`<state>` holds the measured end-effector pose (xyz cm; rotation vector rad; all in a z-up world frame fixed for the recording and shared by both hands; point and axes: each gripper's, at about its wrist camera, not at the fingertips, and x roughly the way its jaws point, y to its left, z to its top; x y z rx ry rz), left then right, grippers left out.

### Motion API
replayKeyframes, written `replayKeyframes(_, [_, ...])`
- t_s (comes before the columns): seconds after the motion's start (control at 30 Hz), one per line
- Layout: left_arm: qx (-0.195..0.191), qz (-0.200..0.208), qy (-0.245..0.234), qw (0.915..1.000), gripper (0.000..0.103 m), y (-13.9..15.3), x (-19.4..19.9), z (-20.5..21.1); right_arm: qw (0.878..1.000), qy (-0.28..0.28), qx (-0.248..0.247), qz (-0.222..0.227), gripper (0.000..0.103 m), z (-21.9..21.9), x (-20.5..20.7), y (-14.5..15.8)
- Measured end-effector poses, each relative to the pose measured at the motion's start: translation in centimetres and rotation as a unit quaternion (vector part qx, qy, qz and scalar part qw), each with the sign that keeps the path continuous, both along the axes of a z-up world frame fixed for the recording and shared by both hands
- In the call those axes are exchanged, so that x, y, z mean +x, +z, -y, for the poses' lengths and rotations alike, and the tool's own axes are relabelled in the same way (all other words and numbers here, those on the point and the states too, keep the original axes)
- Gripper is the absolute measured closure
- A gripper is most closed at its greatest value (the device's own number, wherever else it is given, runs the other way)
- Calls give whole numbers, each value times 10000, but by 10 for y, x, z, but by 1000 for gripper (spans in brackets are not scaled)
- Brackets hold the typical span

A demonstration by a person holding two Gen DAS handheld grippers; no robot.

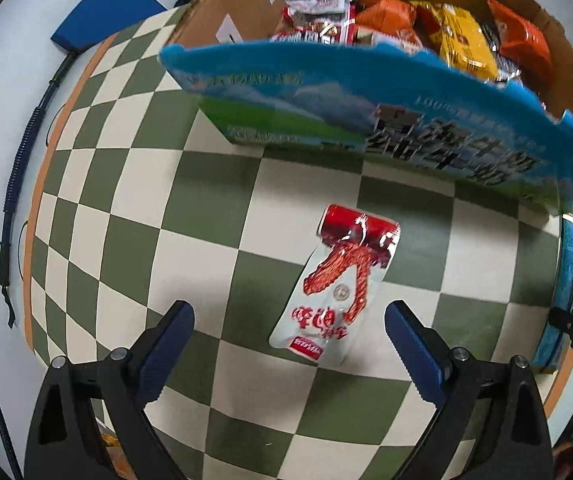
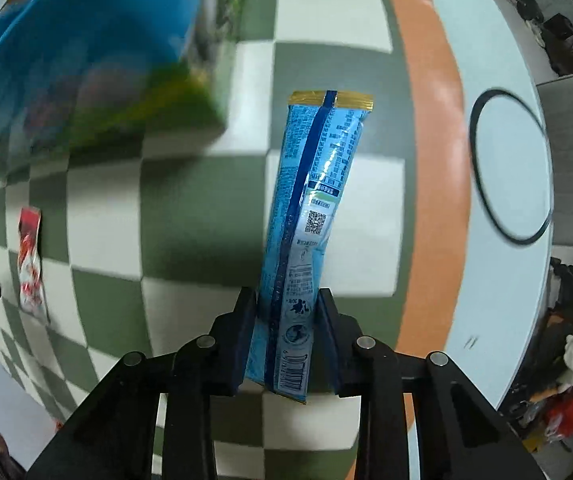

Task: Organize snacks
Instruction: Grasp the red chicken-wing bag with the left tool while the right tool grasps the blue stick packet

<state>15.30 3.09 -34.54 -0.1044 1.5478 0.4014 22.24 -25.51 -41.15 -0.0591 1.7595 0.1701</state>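
Both grippers are working over the checkered tablecloth (image 1: 214,216), where the cardboard box (image 1: 366,92) is sitting already holding several snack packs. Judging by that, the box is the destination: the right gripper (image 2: 286,320), clamped on the lower end of a long blue packet (image 2: 310,216), should be lifting clear of the rim before releasing. Meanwhile the left gripper (image 1: 288,330) is hanging spread wide over the red-and-white sachet (image 1: 340,284) lying flat on the cloth; it should be straddling the narrow width and closing near the middle.
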Motion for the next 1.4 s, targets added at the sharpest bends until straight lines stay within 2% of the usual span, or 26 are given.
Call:
replayKeyframes(0.27, [-343,-471,-400,9975,5,-28,3,-2,9989,-9,346,-307,72,-5,-45,2])
replayKeyframes(0.4, [-566,-740,-402,9948,5,-46,7,-8,9982,-16,425,-430,72,-2,-63,-1])
replayKeyframes(0.57, [-768,-876,-472,9921,5,-60,20,-7,9965,-356,567,-495,70,11,-49,-5])
replayKeyframes(0.67, [-835,-962,-502,9906,6,-70,28,-8,9958,-546,576,-467,63,23,-42,-3])
replayKeyframes(0.7, [-863,-986,-503,9901,12,-73,30,-8,9956,-586,577,-448,61,25,-40,-3])
replayKeyframes(0.77, [-958,-986,-469,9894,17,-77,32,-7,9953,-639,586,-420,59,29,-37,0])
replayKeyframes(0.93, [-1033,-980,-509,9885,46,-74,35,-4,9966,-537,490,-390,59,23,-10,0])
replayKeyframes(1.0, [-1020,-1000,-489,9885,49,-74,36,-3,9972,-447,434,-410,60,20,-5,-2])
replayKeyframes(1.1, [-963,-1014,-464,9891,49,-74,34,1,9977,-297,392,-457,70,13,-6,-6])
replayKeyframes(1.27, [-946,-1012,-318,9898,50,-69,17,7,9976,8,461,-521,74,1,-14,-5])
replayKeyframes(1.4, [-897,-1083,-385,9893,50,-67,1,18,9958,292,572,-645,76,-10,-26,-2])
